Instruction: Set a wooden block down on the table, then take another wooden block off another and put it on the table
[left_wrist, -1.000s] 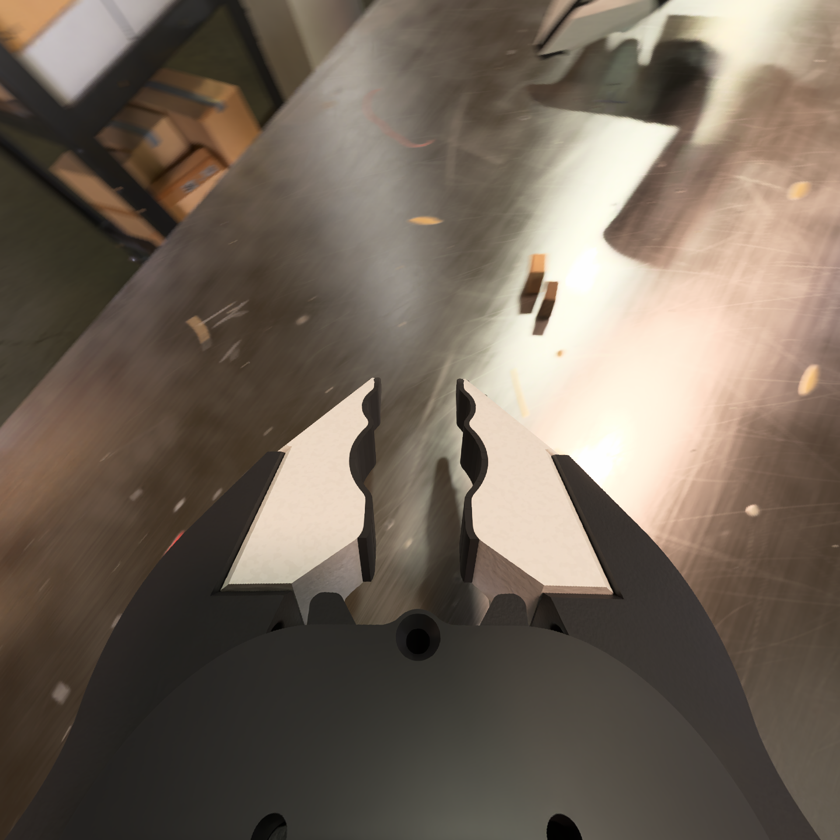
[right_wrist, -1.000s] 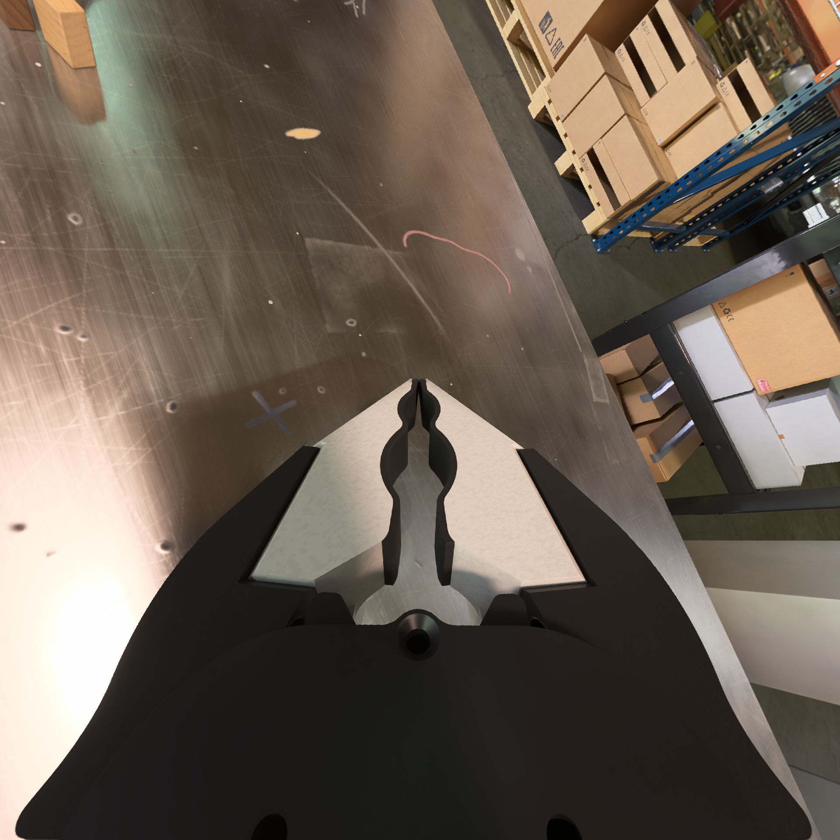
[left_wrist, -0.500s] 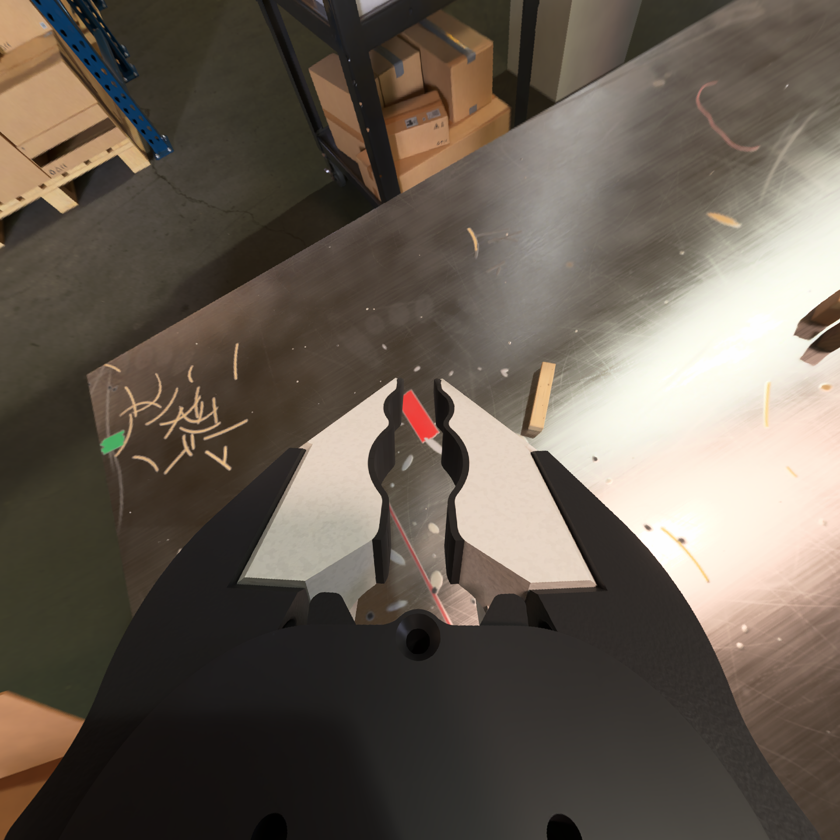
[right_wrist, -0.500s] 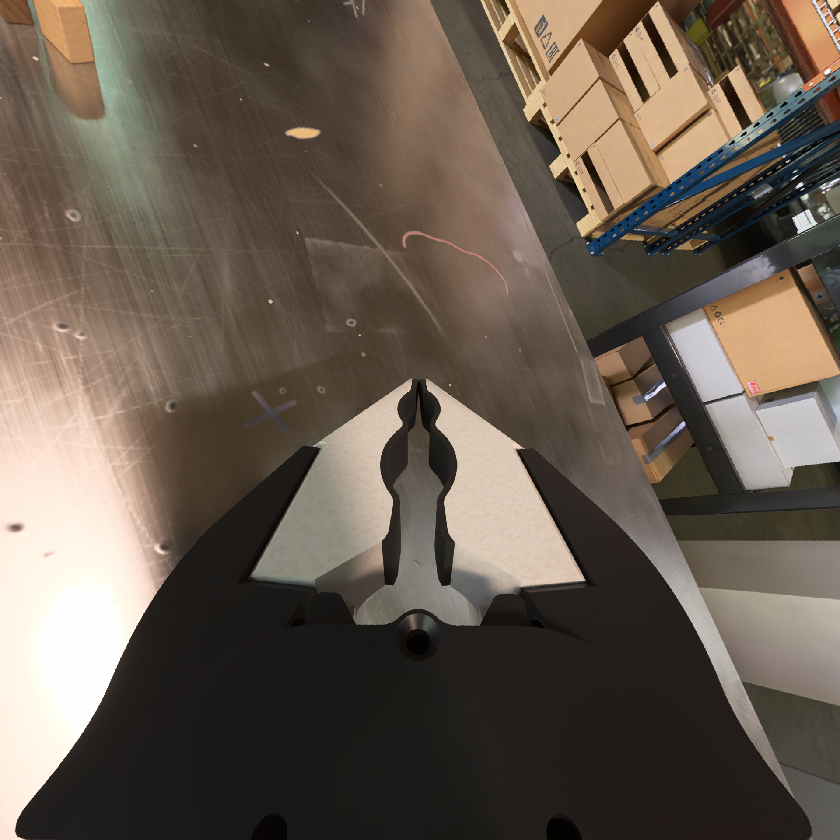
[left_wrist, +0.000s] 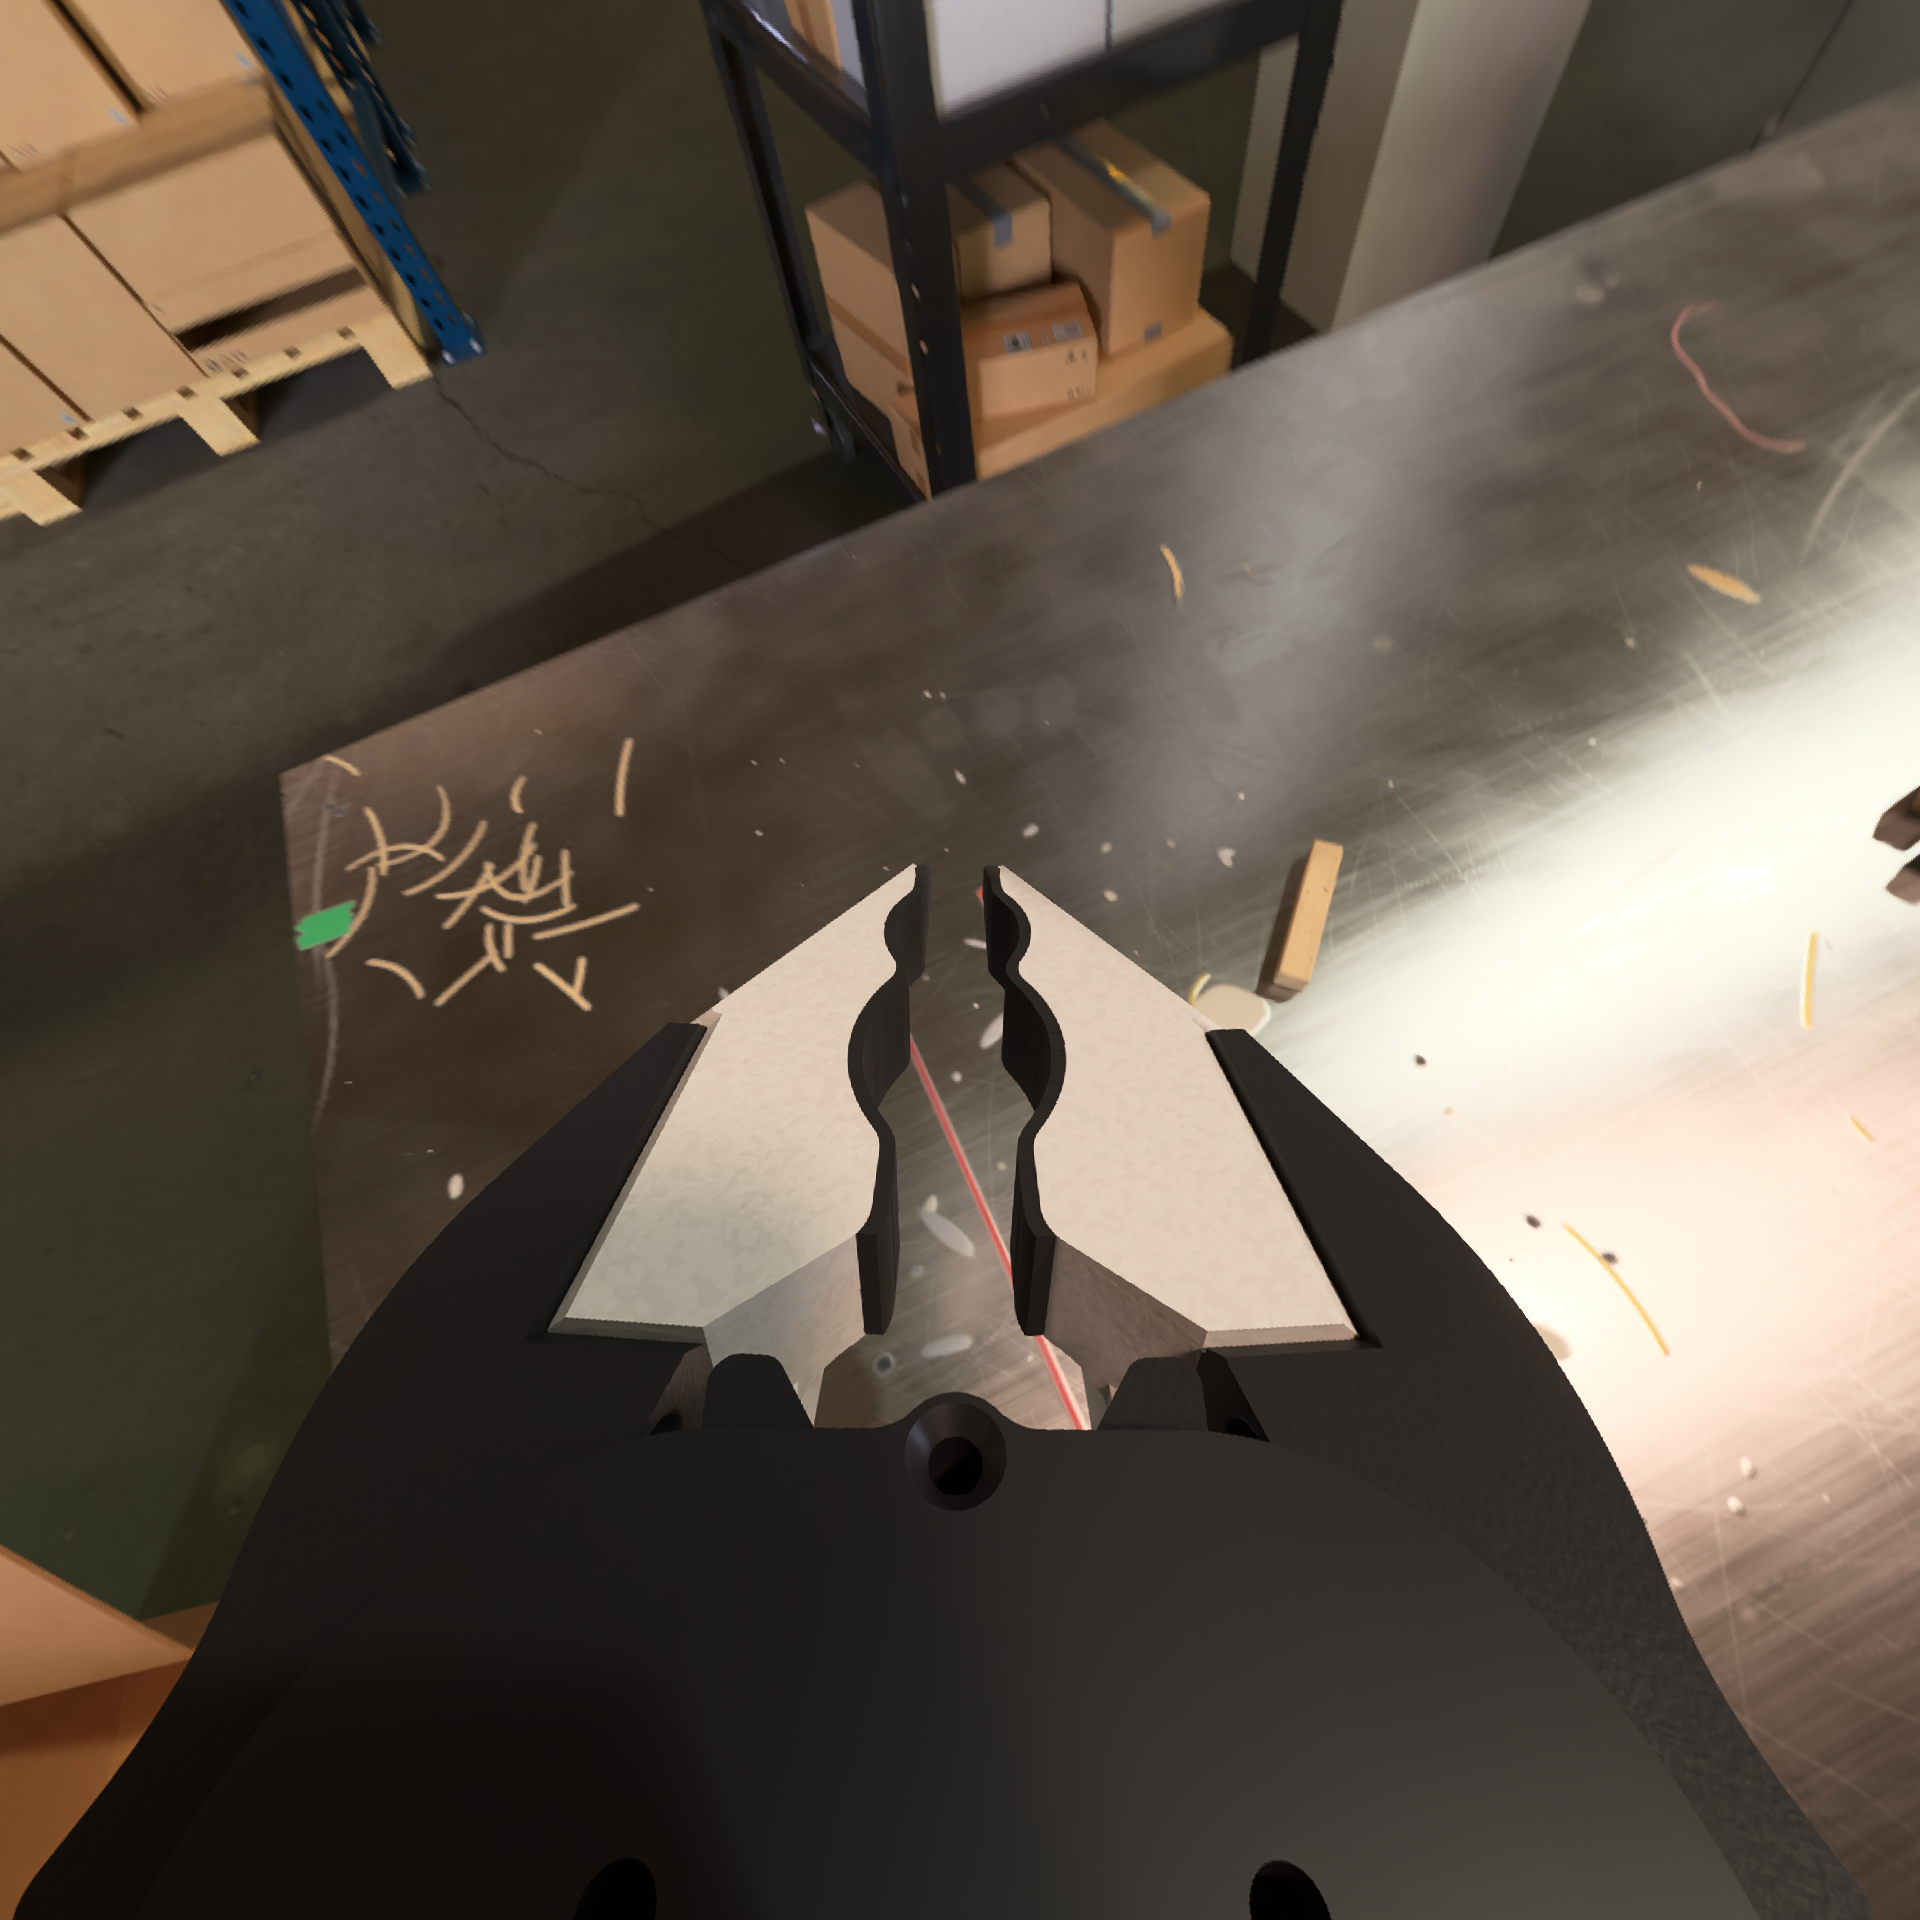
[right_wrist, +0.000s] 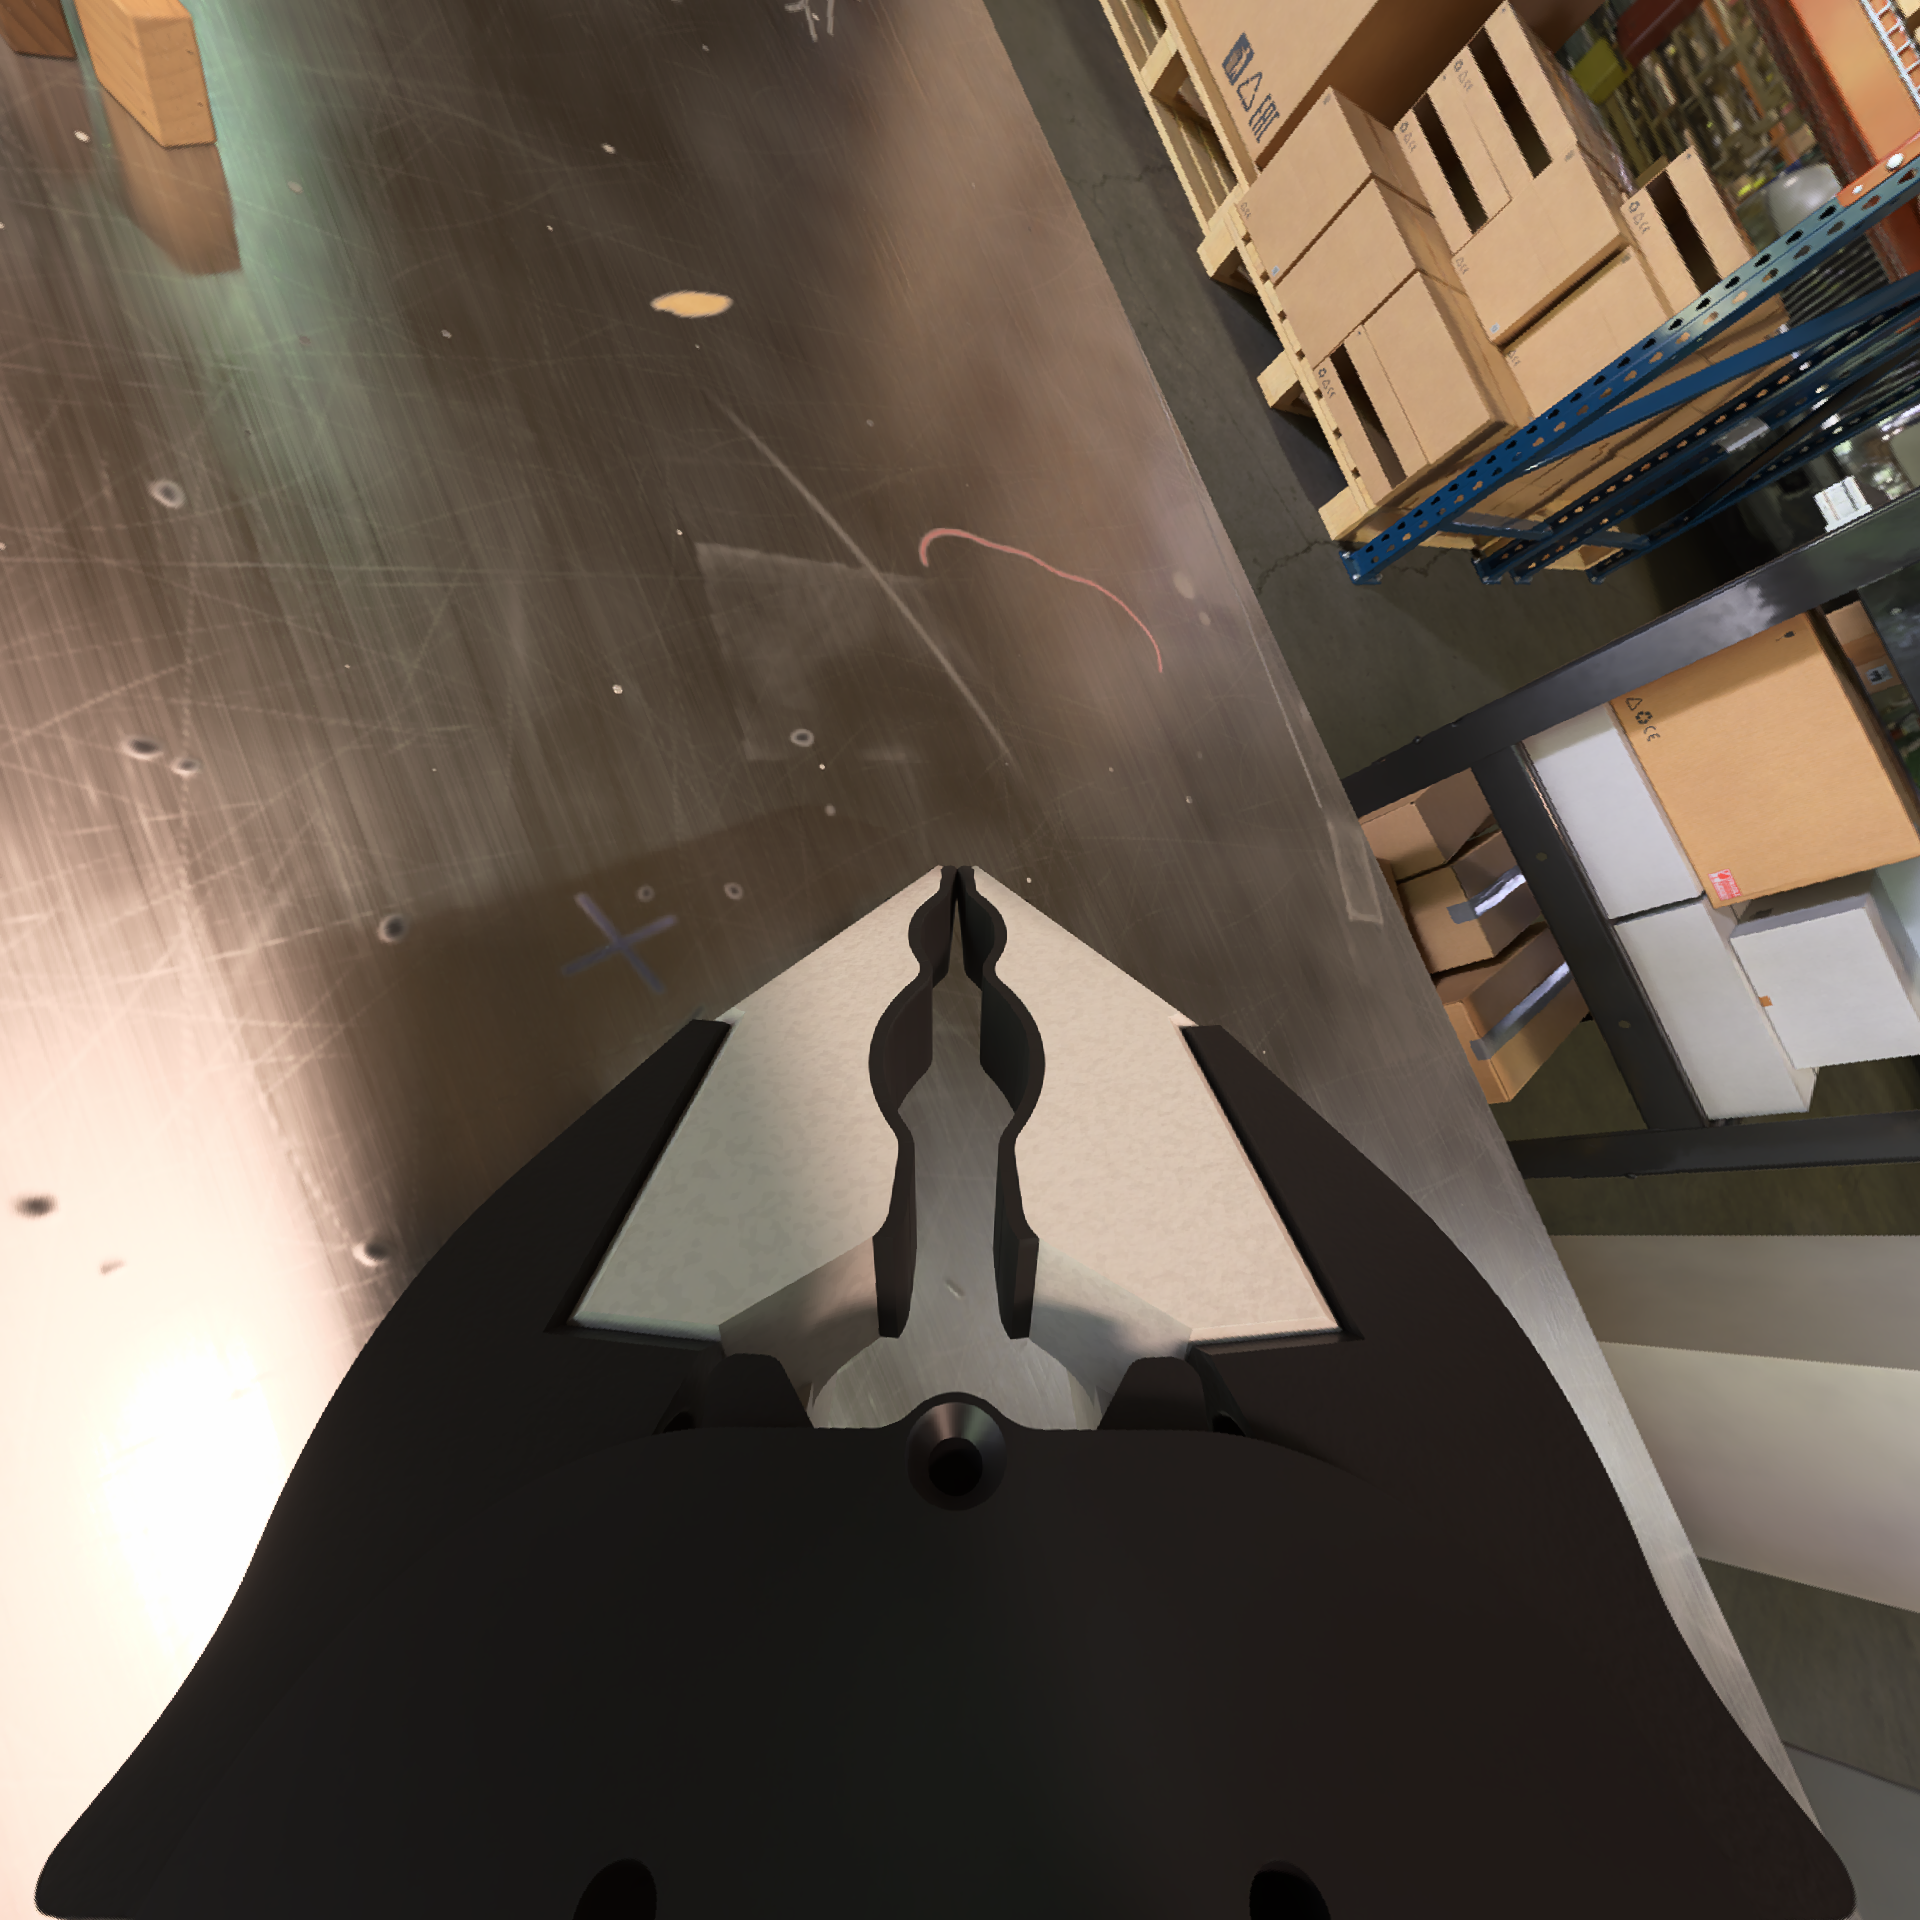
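While the left claw hovered over the near corner of the counter, its jaws stood a narrow gap apart with nothing between them; only a thin red line on the metal showed through the gap. Just past its tips, toward two o'clock, a small slim wooden block lay alone on the bare counter, touching no other block. Toward ten o'clock lay a scatter of pale shavings beside a green tag. At three o'clock, cut by the picture's edge, two dark bits showed, too little to name. Beyond the counter's edge, at twelve o'clock, cardboard boxes sat under a black rack.

The right claw was closed tip to tip and held nothing, poised above a scratched stretch of counter near a faint cross mark. Farther off, toward one o'clock, ran a pink squiggle, and at eleven o'clock, well apart from the claw, a wooden block stood in the far corner with the edge of another beside it; whether one rested on the other could not be told.

Judging from both claws being empty, at least one set-down seemed done. No stacked pair was plainly in view, so whether the unstacking remained could not be settled.
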